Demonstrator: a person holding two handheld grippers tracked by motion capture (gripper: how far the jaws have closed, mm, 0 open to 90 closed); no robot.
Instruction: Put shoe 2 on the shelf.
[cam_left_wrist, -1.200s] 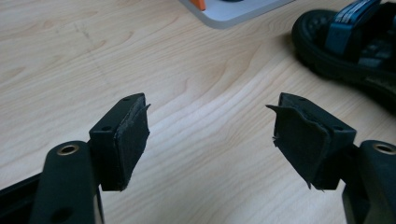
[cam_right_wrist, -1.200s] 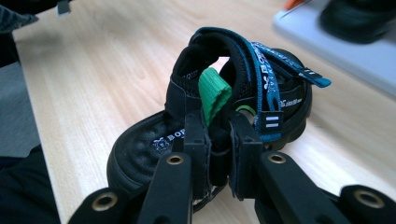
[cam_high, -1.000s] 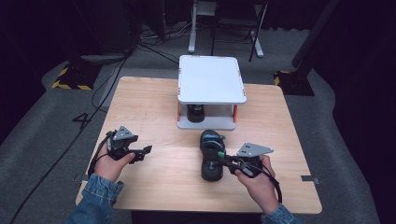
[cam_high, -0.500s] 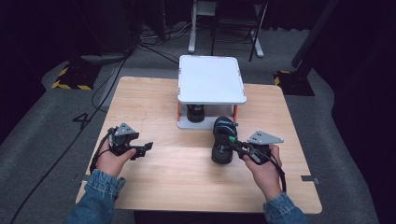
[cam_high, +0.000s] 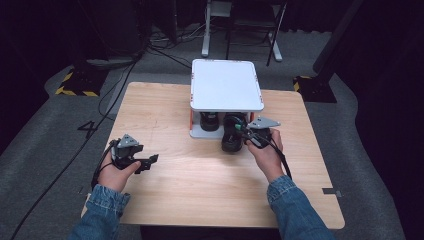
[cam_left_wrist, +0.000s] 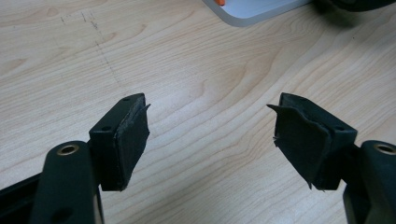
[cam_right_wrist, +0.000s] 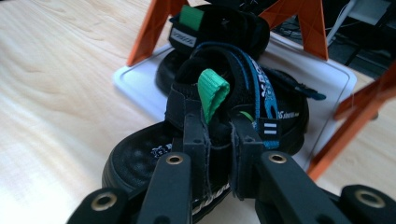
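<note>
Right gripper (cam_right_wrist: 219, 140) clamped on black sandal's (cam_right_wrist: 140, 158) heel strap, white rack (cam_high: 227, 85) just ahead. Left gripper (cam_left_wrist: 210, 135) wide open, empty, above surface (cam_left_wrist: 187, 70).

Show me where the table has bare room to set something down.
Free: the wood between the left hand-held gripper and the right hand, and the table's far-left part beside the white rack. Crowded: the rack's lower shelf, where one sandal sits and the right hand-held gripper holds a second sandal at its edge.
</note>
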